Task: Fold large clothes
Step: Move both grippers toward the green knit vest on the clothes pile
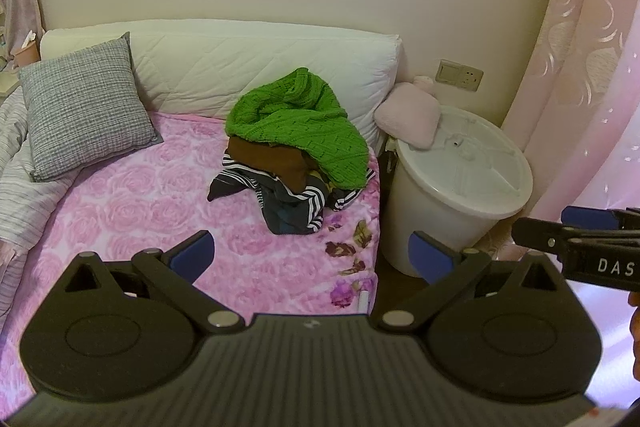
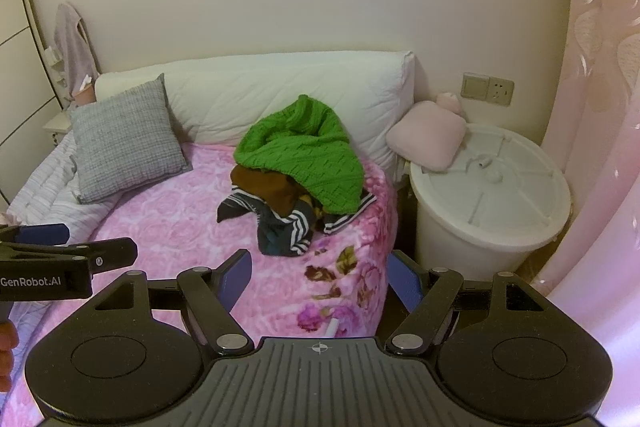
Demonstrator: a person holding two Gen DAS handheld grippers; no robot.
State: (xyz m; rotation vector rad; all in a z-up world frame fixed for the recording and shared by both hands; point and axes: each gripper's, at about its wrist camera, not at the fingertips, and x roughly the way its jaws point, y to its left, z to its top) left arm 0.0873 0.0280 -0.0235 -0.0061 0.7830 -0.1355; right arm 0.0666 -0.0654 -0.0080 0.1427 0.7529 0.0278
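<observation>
A heap of clothes lies on the pink rose-patterned bed cover (image 1: 152,199) (image 2: 168,227), near its right edge. On top is a green knitted sweater (image 1: 296,123) (image 2: 304,155). Under it sit a brown garment (image 1: 276,159) (image 2: 268,187) and a dark garment with white stripes (image 1: 288,203) (image 2: 284,227). My left gripper (image 1: 312,255) hangs open over the near part of the bed, short of the heap, with nothing between its fingers. My right gripper (image 2: 320,279) is open too, also empty, and shows at the right edge of the left wrist view (image 1: 576,239).
A grey checked cushion (image 1: 84,111) (image 2: 124,143) and a long white pillow (image 1: 264,67) (image 2: 280,95) lean at the head of the bed. A white lidded bucket (image 1: 452,187) (image 2: 484,203) with a pink pillow (image 1: 412,115) (image 2: 428,139) on it stands right of the bed. A pink curtain (image 1: 580,67) hangs at right.
</observation>
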